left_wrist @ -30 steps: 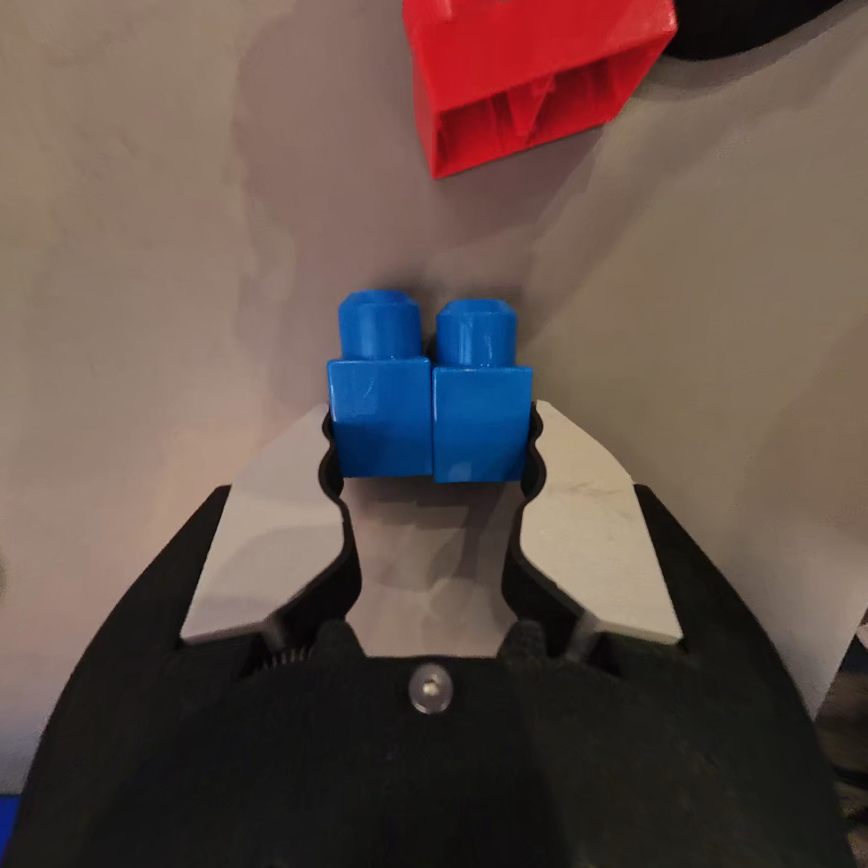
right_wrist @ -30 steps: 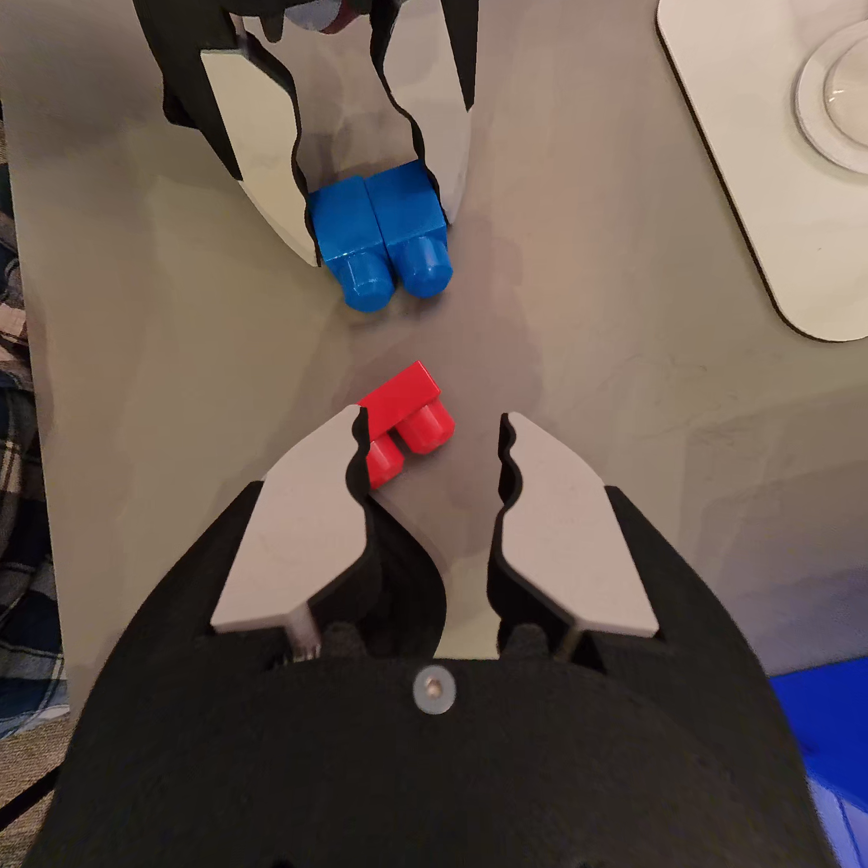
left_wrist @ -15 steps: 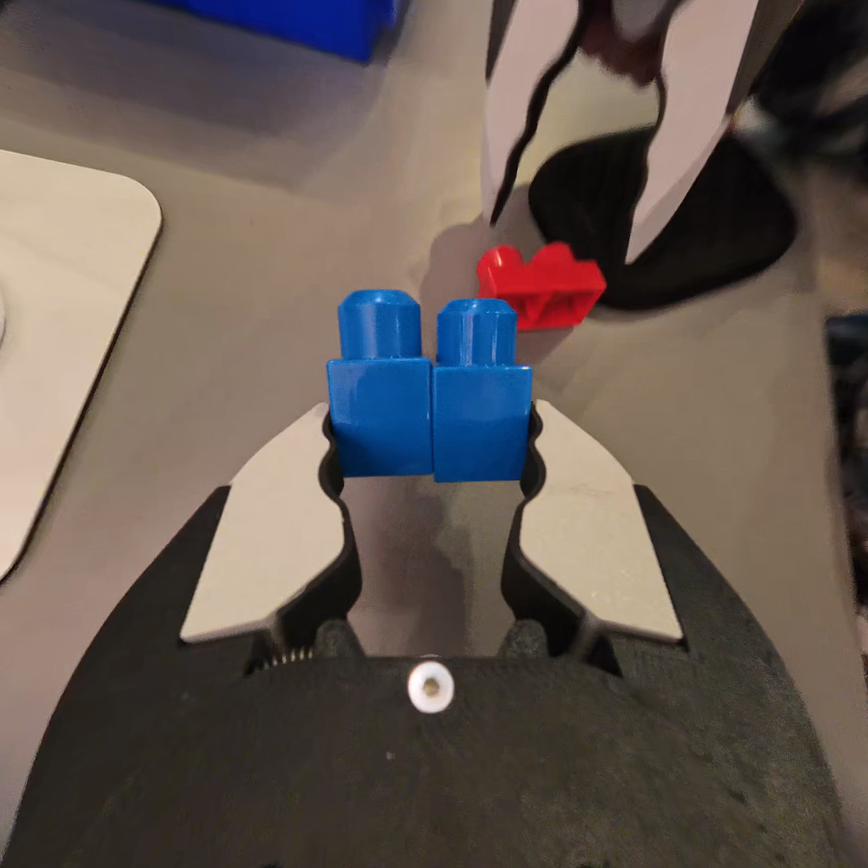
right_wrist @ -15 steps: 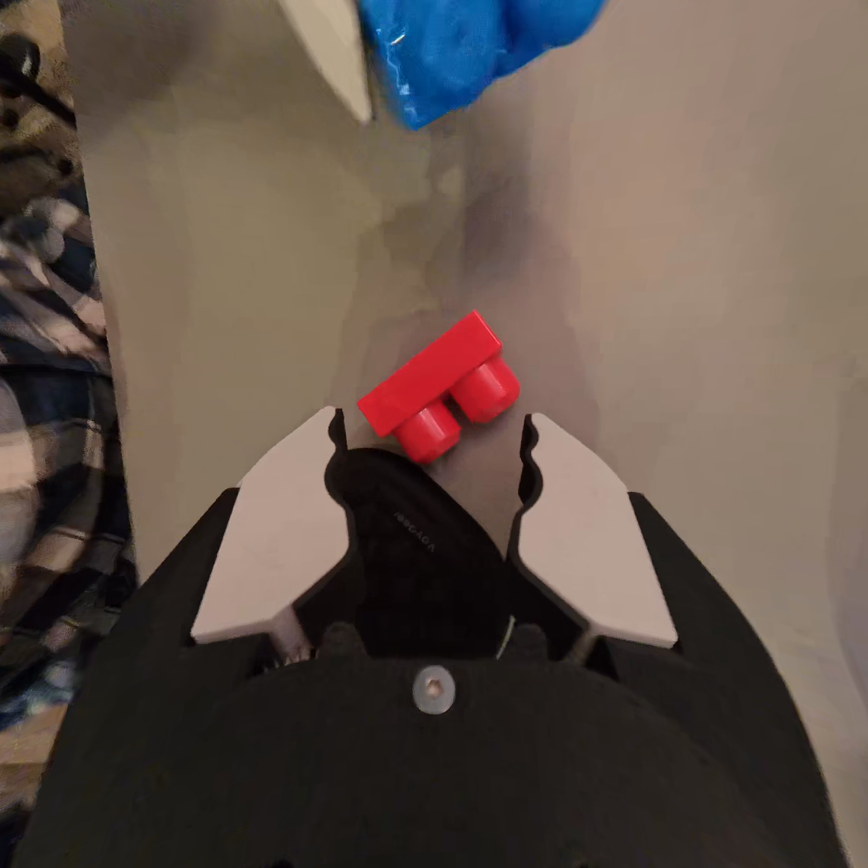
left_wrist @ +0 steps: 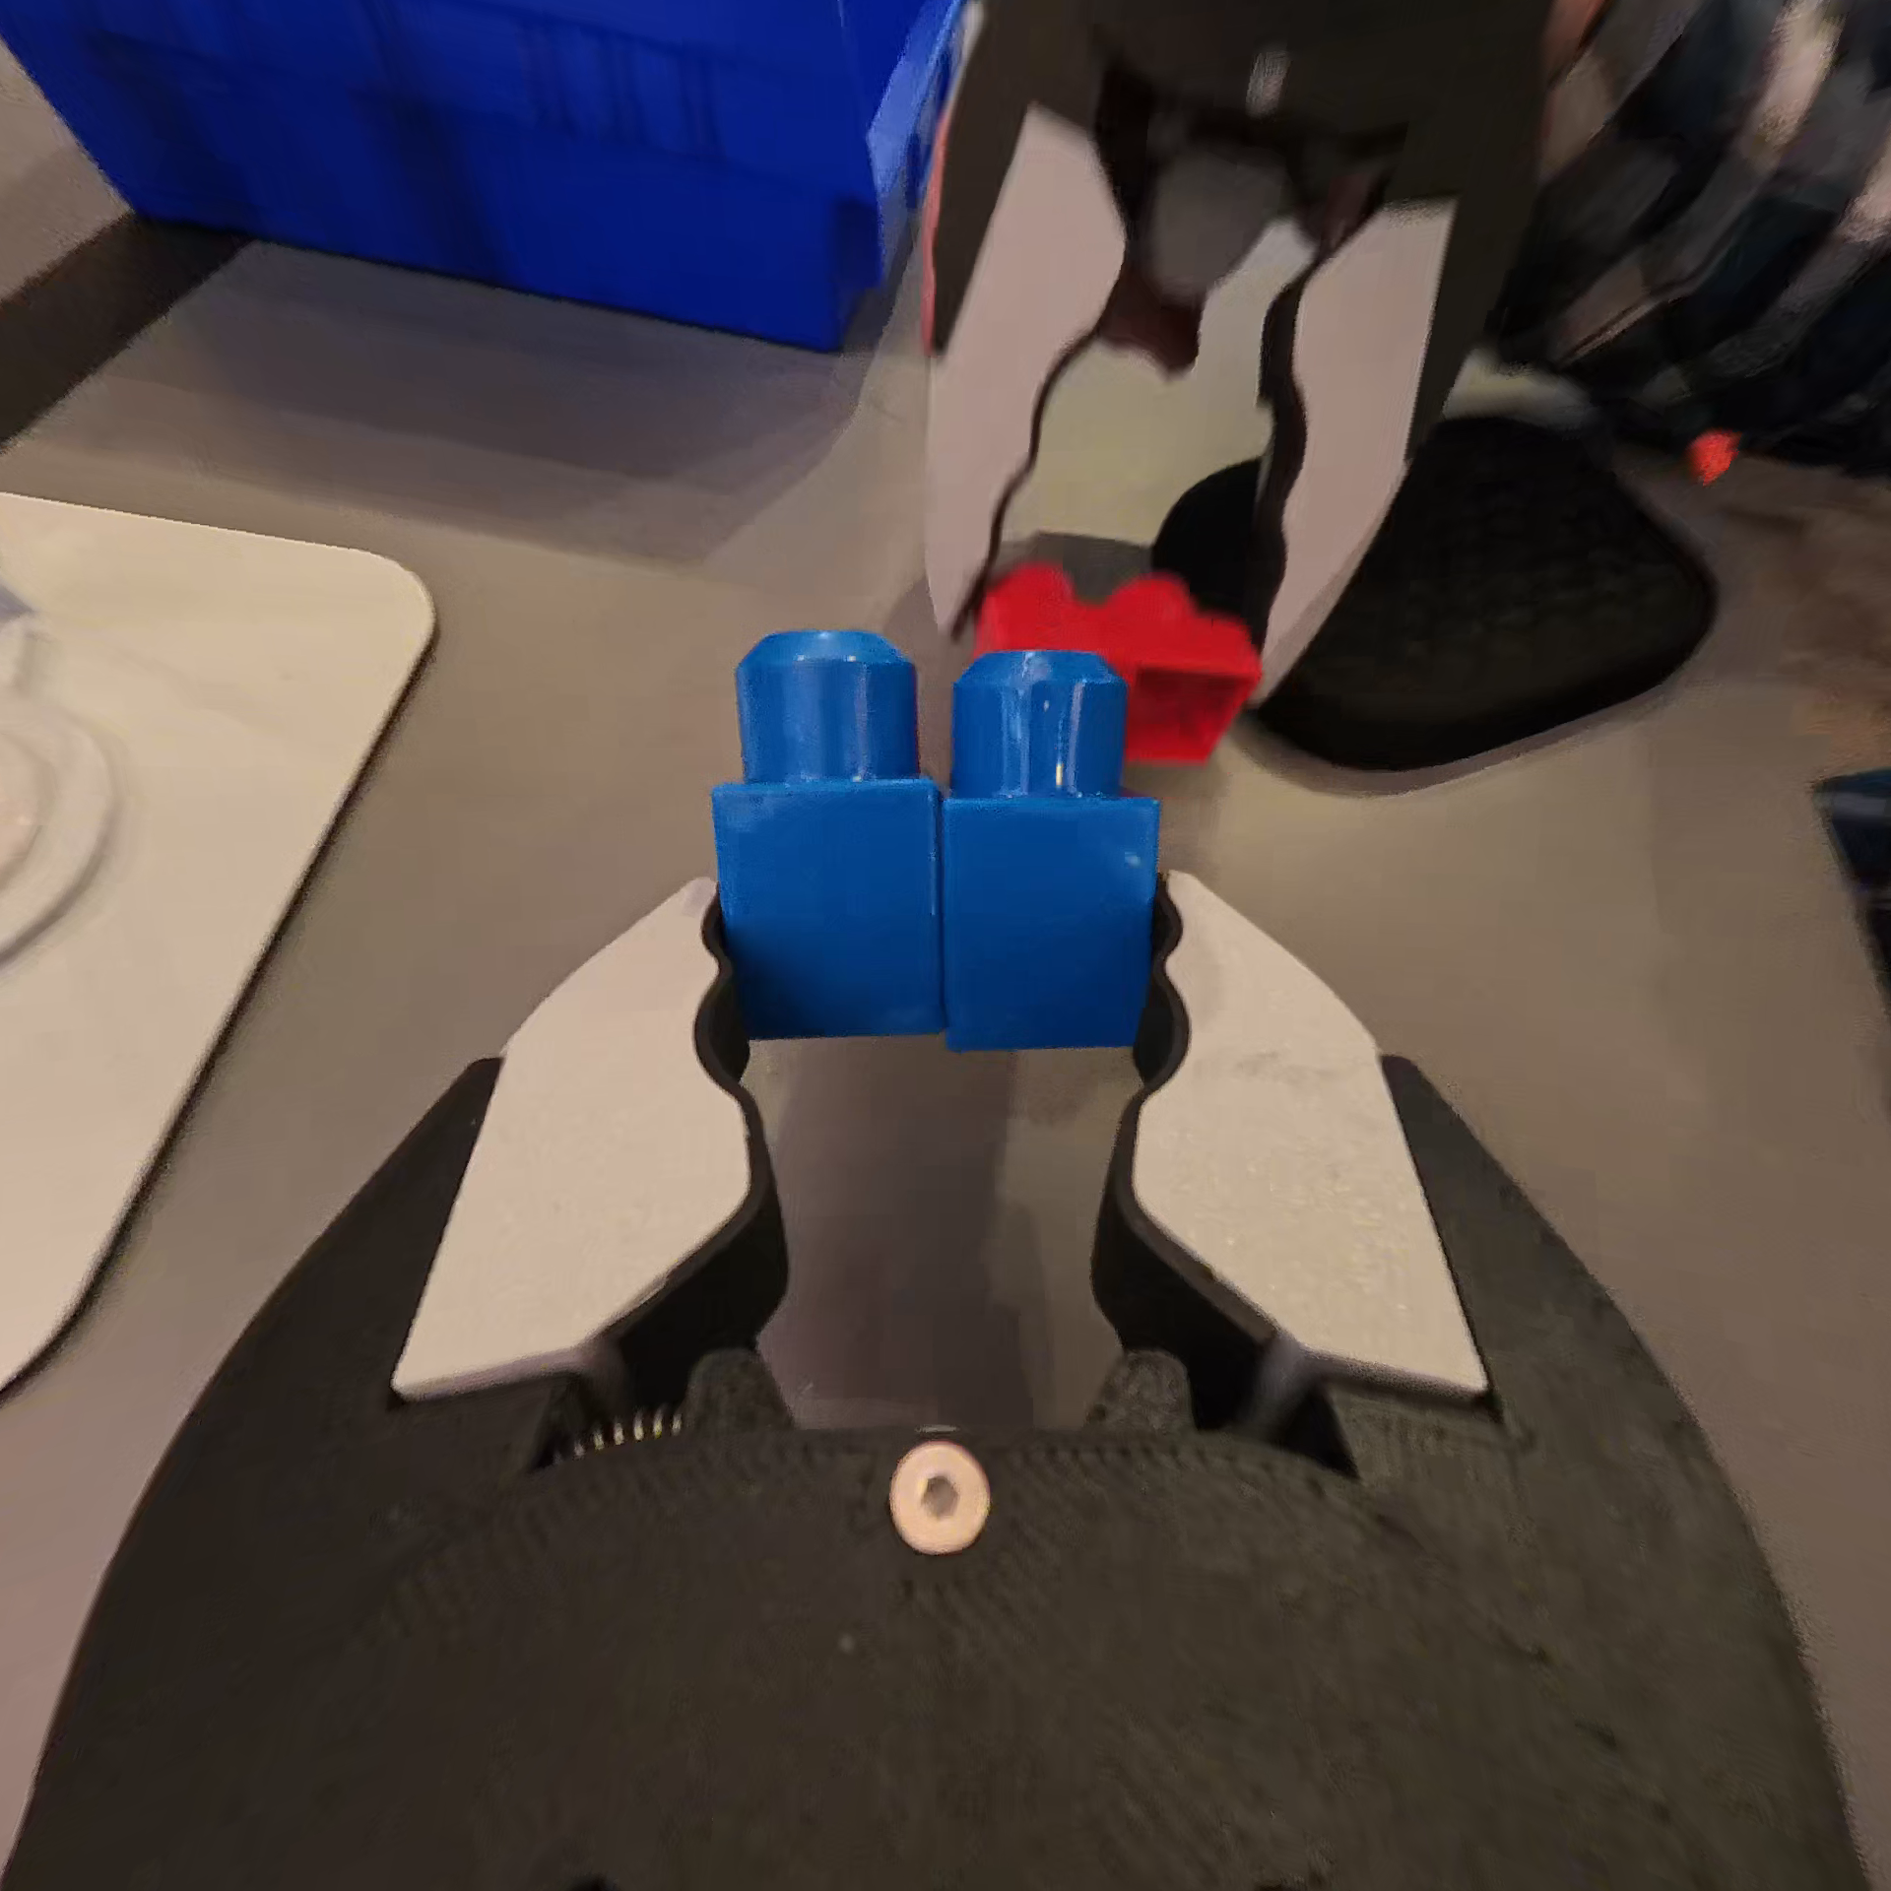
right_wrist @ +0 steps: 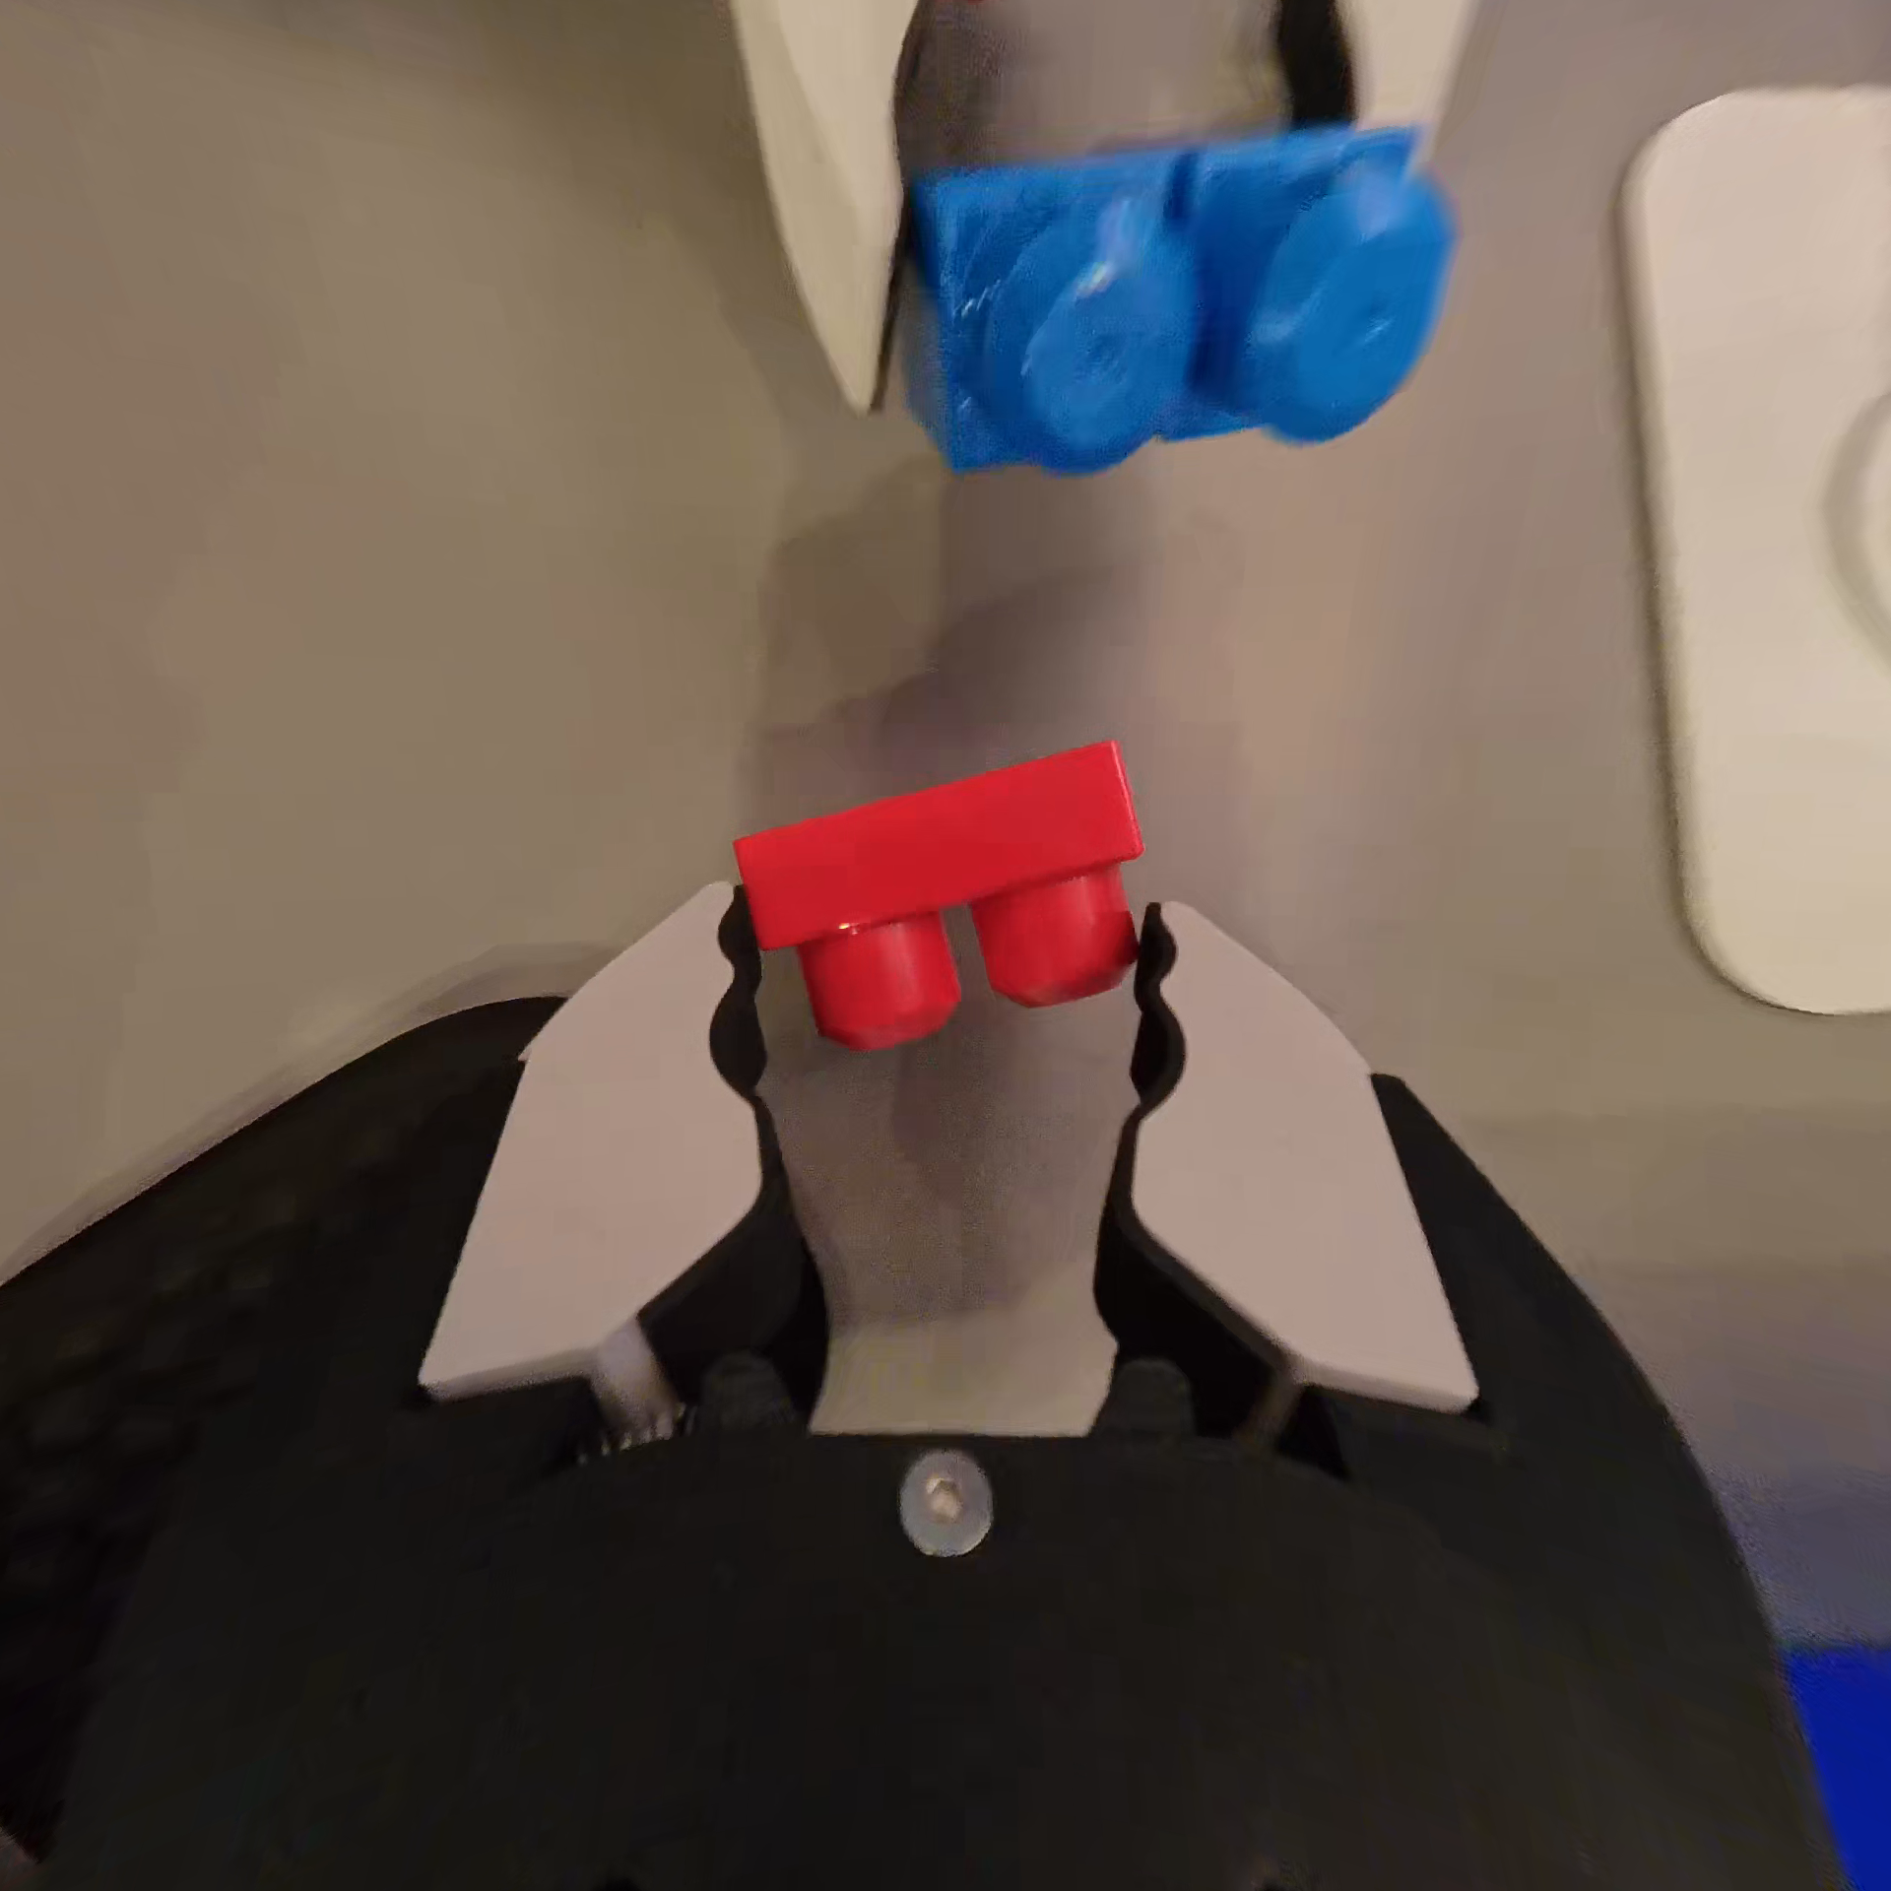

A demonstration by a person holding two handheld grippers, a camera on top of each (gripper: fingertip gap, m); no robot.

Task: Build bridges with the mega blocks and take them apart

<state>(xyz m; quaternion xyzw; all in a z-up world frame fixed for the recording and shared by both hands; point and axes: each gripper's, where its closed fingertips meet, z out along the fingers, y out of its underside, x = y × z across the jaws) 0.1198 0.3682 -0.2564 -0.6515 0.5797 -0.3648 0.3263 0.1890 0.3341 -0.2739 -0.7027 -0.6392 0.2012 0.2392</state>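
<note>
Two blue blocks (left_wrist: pixel 936 911) are clamped side by side in the left hand-held gripper (left_wrist: pixel 936 921); the right hand-held gripper (right_wrist: pixel 947 952) is held apart around a red block (right_wrist: pixel 936 870) on the counter (right_wrist: pixel 409 614).

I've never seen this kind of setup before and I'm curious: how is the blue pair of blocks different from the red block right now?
The blue blocks are two one-peg pieces side by side; the red block is one flat piece with two pegs. The blue blocks are clamped between the fingers of the left gripper; the red block lies on the table, between the spread fingers of the right gripper. Both are glossy plastic.
</note>
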